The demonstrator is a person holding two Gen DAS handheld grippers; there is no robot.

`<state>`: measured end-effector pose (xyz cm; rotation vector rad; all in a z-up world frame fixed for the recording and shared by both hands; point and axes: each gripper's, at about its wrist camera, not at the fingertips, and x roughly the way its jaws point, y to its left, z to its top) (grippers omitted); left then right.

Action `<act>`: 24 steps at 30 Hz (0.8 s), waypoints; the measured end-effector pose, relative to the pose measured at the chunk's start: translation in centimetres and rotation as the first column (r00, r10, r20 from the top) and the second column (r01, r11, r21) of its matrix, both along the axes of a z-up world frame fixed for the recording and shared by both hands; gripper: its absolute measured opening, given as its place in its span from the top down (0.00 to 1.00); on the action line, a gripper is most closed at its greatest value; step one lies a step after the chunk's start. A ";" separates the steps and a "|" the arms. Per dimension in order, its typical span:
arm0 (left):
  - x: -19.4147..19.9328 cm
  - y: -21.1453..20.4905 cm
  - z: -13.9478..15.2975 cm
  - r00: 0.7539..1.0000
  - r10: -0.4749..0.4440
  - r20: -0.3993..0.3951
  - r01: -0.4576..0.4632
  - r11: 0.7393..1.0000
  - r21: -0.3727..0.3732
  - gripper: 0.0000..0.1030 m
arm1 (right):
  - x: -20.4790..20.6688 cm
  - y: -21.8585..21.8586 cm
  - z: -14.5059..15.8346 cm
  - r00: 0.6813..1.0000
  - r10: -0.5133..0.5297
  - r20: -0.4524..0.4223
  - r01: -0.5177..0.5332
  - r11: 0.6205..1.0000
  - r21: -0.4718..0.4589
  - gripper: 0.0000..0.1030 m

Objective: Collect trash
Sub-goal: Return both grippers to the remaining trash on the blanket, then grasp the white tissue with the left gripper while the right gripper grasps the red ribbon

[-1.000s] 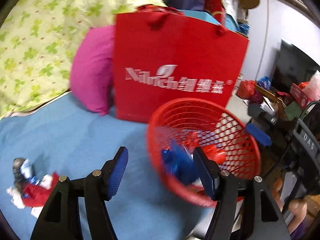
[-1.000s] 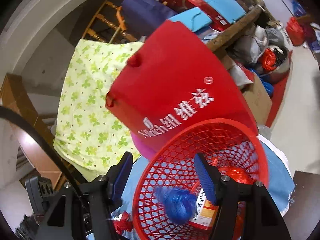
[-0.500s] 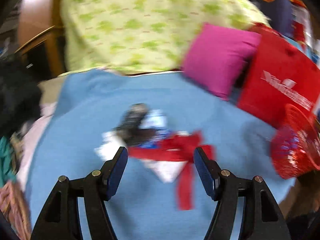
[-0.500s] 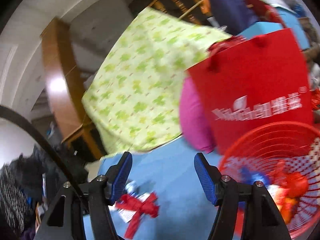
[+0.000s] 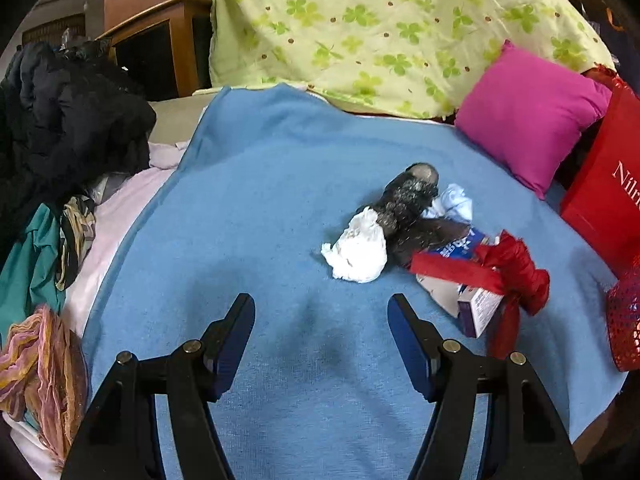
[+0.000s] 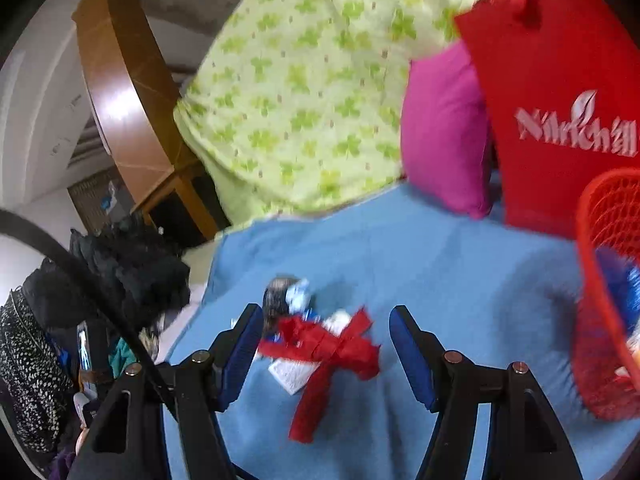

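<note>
Red mesh basket (image 6: 608, 300) already holds some trash. On the blue blanket (image 5: 280, 184), a pile remains: white tissue wad (image 5: 357, 251), red ribbon (image 5: 504, 272), small carton (image 5: 472, 300). Left tool (image 5: 321, 320) and right tool (image 6: 326, 330) both wide, empty.

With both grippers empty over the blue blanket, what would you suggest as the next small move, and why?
Probably ease the left gripper forward onto the white crumpled tissue: it is the nearest piece of the trash pile, it lies free on the blue blanket, and the open fingers already point just short of it.
</note>
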<state>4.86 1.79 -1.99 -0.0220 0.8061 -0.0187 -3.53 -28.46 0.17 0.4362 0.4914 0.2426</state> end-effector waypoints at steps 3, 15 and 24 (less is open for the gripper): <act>0.8 0.1 -0.8 1.000 -0.005 -0.028 0.005 1.000 -0.017 0.33 | 1.8 1.4 -1.2 0.997 0.035 -0.069 -0.037 0.999 -0.029 0.33; 6.1 -0.6 -3.0 0.998 -0.062 -0.016 0.062 0.998 -0.018 0.33 | 9.5 3.0 -5.3 0.971 0.117 -0.208 -0.130 0.990 -0.048 0.33; 8.9 -2.4 -3.6 0.989 -0.148 0.018 0.149 0.988 -0.037 0.33 | 13.5 4.3 -7.5 0.930 0.258 -0.261 -0.267 0.964 0.001 0.33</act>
